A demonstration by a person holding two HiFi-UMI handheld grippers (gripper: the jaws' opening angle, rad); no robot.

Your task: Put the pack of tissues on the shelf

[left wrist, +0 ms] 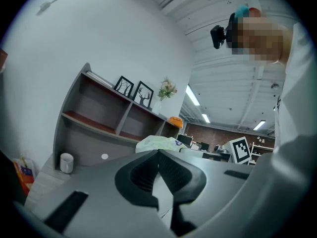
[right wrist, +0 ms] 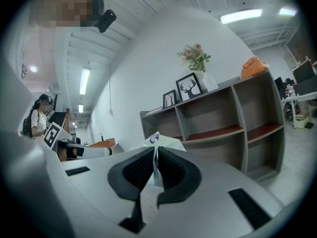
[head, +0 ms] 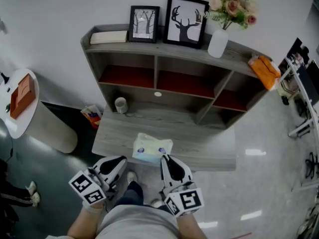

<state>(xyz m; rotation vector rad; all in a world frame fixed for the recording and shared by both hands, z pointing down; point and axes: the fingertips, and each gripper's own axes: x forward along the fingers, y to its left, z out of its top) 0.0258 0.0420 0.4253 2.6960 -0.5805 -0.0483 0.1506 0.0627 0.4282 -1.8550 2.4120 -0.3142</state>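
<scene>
The pack of tissues (head: 151,148), pale green and white with a blue mark, hangs over the front edge of the grey desk (head: 209,148). My right gripper (head: 164,157) is shut on the pack's thin right edge; in the right gripper view the pack (right wrist: 163,142) sticks up between the closed pads of that gripper (right wrist: 155,155). My left gripper (head: 122,160) is just left of the pack, jaws together with nothing between them. In the left gripper view, past that gripper (left wrist: 158,152), the pack (left wrist: 156,143) shows to the right. The grey shelf unit (head: 199,55) with red-brown boards stands at the back of the desk.
A white mug (head: 120,104) stands on the desk at the back left. On top of the shelf unit are two framed pictures (head: 185,21), a white vase of flowers (head: 218,43), an orange object (head: 264,69) and a book (head: 108,36). A round white table (head: 20,114) is at the left.
</scene>
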